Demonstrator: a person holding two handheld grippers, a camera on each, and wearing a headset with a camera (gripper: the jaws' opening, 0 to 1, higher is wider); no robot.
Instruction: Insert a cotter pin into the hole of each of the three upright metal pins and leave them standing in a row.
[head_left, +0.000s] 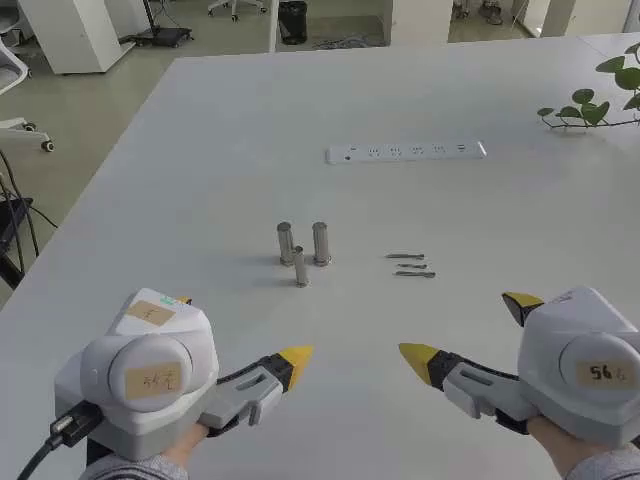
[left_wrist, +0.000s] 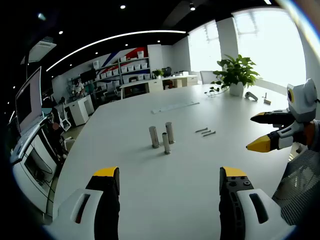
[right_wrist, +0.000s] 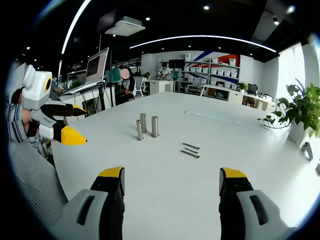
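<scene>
Three upright metal pins (head_left: 301, 255) stand close together in a small cluster on the white table, also seen as the pins (left_wrist: 163, 136) and the pins (right_wrist: 145, 126). Three small cotter pins (head_left: 411, 266) lie flat just right of them, showing again as cotter pins (left_wrist: 205, 132) and cotter pins (right_wrist: 190, 150). My left gripper (head_left: 240, 328) hovers open at the near left, well short of the pins. My right gripper (head_left: 468, 328) hovers open at the near right. Its yellow tips also enter the left gripper view as the right gripper (left_wrist: 267, 131). Nothing sits between either pair of jaws.
A white power strip (head_left: 406, 152) lies across the table beyond the pins. A potted plant (head_left: 596, 104) stands at the far right edge. Bare white tabletop (head_left: 200, 180) spreads around the pins. Chairs and office furniture stand off the table's far left.
</scene>
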